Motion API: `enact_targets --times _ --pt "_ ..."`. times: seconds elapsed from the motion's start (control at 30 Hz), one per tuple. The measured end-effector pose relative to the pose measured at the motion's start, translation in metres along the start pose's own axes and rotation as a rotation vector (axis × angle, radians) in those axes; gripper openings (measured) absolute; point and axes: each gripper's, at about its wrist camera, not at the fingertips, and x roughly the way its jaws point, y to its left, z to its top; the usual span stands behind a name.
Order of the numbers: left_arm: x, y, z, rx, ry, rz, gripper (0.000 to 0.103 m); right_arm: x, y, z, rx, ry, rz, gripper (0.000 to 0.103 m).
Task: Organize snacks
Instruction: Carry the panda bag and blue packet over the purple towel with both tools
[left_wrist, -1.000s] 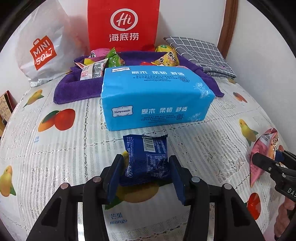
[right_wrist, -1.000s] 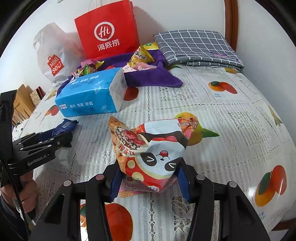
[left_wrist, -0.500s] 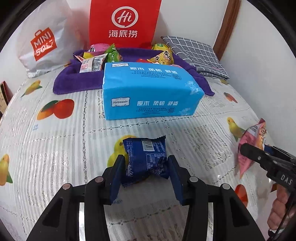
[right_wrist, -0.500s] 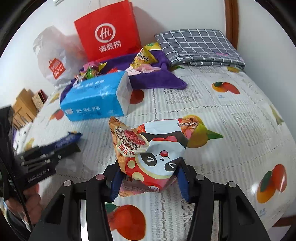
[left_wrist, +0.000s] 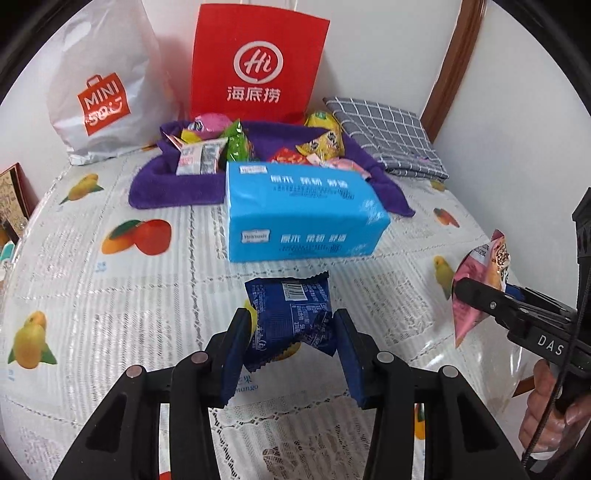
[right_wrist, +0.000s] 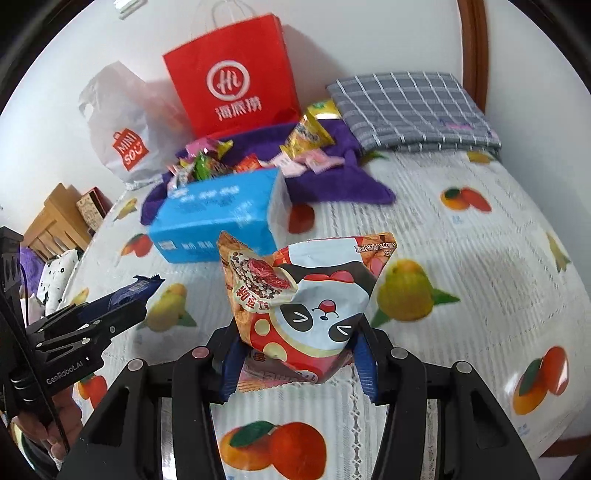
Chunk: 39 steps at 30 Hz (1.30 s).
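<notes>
My left hand-held gripper (left_wrist: 291, 343) is clamped on the blue snack packet (left_wrist: 291, 314), my right hand-held gripper (right_wrist: 295, 363) on the panda snack bag (right_wrist: 306, 306), both above the bench (right_wrist: 461, 258). Several snacks already lie on the far purple towel (left_wrist: 173, 184); these two remain.

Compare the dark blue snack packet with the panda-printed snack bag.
The dark blue foil snack packet is small and plain with a barcode; the red-and-white panda-printed snack bag is larger, colourful and crumpled. The packet sits in the left tongs, the bag in the right tongs. Both are sealed wrappers, gripped and off the table.
</notes>
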Motion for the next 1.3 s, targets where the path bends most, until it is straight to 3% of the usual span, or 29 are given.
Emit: enact_targets --times 0.13,0.37,0.9,1.3 --pt "-0.011 0.002 0.01 -0.027 -0.003 -0.038 0.044 -0.012 0.008 0.013 -0.021 -0.042 0.002 0.051" --pt "-0.023 0.0 0.03 -0.021 -0.036 -0.033 0.044 -0.023 0.013 0.041 -0.041 -0.086 0.004 0.051" --pt "-0.043 0.002 0.094 -0.017 -0.127 -0.028 0.044 -0.03 0.016 0.103 -0.058 -0.128 0.017 0.049" --pt "-0.032 0.001 0.131 -0.016 -0.133 -0.032 0.044 -0.015 0.019 0.143 -0.083 -0.122 0.048 0.049"
